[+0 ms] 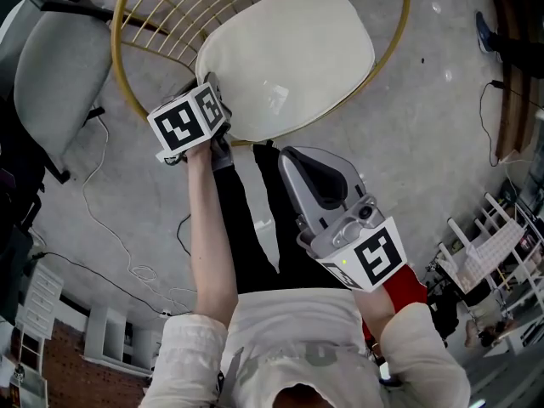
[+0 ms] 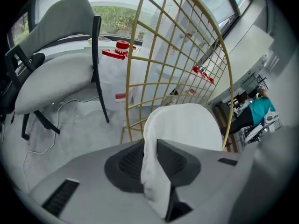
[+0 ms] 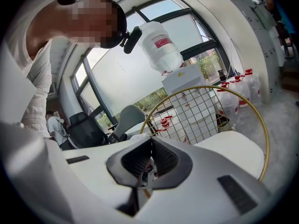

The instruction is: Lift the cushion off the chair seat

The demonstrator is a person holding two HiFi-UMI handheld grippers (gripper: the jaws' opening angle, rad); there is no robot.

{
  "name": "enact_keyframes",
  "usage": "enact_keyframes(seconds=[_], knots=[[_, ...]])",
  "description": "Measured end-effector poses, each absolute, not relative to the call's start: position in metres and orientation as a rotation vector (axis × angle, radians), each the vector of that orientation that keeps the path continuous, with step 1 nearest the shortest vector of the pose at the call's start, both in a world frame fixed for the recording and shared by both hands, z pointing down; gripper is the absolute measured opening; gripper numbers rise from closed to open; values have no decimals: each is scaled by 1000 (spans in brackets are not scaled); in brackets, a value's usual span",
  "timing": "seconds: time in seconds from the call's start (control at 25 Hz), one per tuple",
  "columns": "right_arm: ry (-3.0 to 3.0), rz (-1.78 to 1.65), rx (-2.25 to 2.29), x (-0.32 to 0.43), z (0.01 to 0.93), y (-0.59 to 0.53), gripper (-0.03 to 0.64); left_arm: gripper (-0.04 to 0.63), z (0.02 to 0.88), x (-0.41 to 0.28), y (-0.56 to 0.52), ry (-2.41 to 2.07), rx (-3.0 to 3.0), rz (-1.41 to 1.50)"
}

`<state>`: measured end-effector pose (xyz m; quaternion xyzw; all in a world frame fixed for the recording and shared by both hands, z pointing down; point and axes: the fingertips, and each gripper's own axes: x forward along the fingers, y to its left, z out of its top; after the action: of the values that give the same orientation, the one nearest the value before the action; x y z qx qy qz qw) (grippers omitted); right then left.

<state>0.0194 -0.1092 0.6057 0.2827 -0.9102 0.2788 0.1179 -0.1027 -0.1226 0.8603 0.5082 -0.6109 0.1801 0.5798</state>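
A cream cushion (image 1: 289, 58) lies in the seat of a gold wire chair (image 1: 119, 66). My left gripper (image 1: 211, 100) sits at the cushion's near-left edge. In the left gripper view a fold of the cushion (image 2: 187, 125) runs down between the two dark pads (image 2: 126, 164), and the left gripper (image 2: 152, 141) is shut on that fold. My right gripper (image 1: 293, 161) hangs apart from the chair, close to the person's body. In the right gripper view its jaws (image 3: 149, 143) meet with nothing between them, and the cushion (image 3: 233, 153) lies beyond.
A grey office chair (image 1: 55, 75) stands left of the gold chair. Cables (image 1: 110, 236) trail over the concrete floor. A white wire rack (image 1: 493, 236) stands at the right. Red-capped water bottles (image 2: 121, 48) stand behind the gold chair's wire back (image 2: 177, 55).
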Motion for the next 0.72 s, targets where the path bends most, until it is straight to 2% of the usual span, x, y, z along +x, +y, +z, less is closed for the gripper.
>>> enact_keyframes(seconds=[0.32,0.72], knots=[[-2677,792,844,10,596,-114,17,60,840,-97,-122,-1441,1220,284],[-2700,722,914,11,561,-138,17,43,752,-85,-157,-1426,1386,178]])
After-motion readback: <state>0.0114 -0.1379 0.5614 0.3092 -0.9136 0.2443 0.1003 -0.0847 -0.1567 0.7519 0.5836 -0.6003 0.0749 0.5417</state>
